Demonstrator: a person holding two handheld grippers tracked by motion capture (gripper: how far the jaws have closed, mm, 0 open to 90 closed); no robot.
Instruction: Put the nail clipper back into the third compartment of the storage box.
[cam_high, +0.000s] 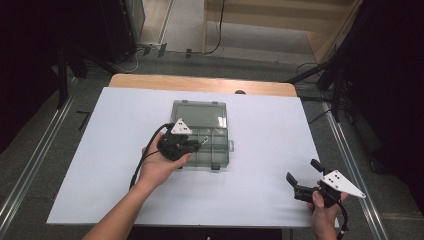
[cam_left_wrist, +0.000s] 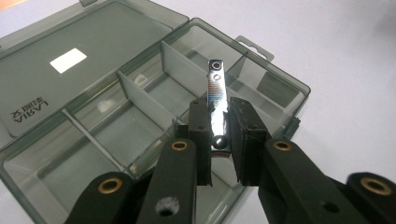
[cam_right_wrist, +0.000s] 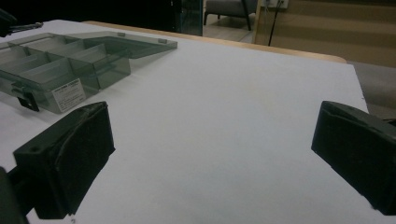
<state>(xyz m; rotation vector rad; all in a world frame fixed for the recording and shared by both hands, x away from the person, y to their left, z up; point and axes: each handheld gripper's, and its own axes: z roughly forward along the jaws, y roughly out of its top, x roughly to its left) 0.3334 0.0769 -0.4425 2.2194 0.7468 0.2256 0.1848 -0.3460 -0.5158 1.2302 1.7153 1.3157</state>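
While we grip: left gripper clamps clipper, frame centre, over box.
Right gripper: wide open, holding nothing.

Left claw clamps a metal nail clipper; open compartment box beneath.
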